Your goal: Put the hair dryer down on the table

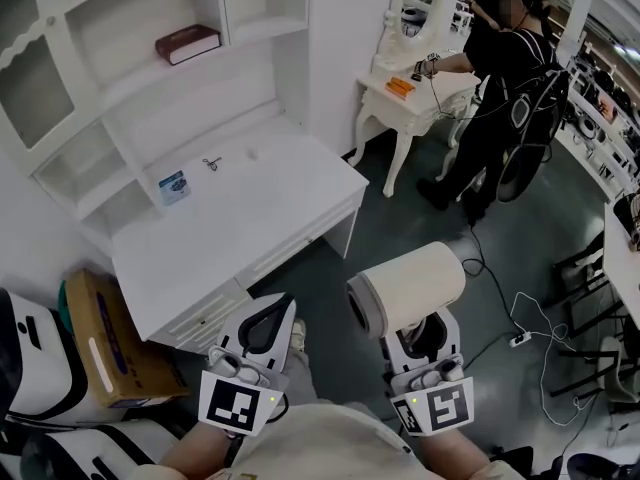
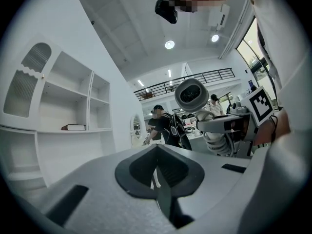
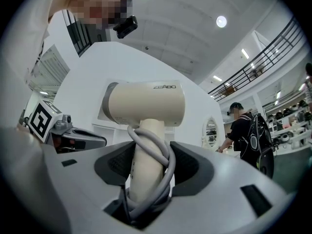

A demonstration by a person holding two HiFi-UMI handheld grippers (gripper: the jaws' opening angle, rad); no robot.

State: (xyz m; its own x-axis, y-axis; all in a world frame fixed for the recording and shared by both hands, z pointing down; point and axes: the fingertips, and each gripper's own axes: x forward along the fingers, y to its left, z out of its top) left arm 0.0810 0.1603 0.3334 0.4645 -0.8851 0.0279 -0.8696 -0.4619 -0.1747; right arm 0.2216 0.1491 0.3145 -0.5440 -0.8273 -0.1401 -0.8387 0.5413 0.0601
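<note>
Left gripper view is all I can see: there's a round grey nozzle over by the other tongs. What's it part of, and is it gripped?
Observer: It's a cream plastic hair dryer. The right tongs are shut on its handle.
Operator: Is anything loose hanging off it?
Observer: No, a grey cord is wound round the handle, inside the grip.
Operator: Is it over the table?
Observer: Not yet. In the head view it shows against the dark floor; the white desk lies ahead and to its left.
Operator: What's on the desk?
Observer: A small blue-and-white card, towards the back.
</note>
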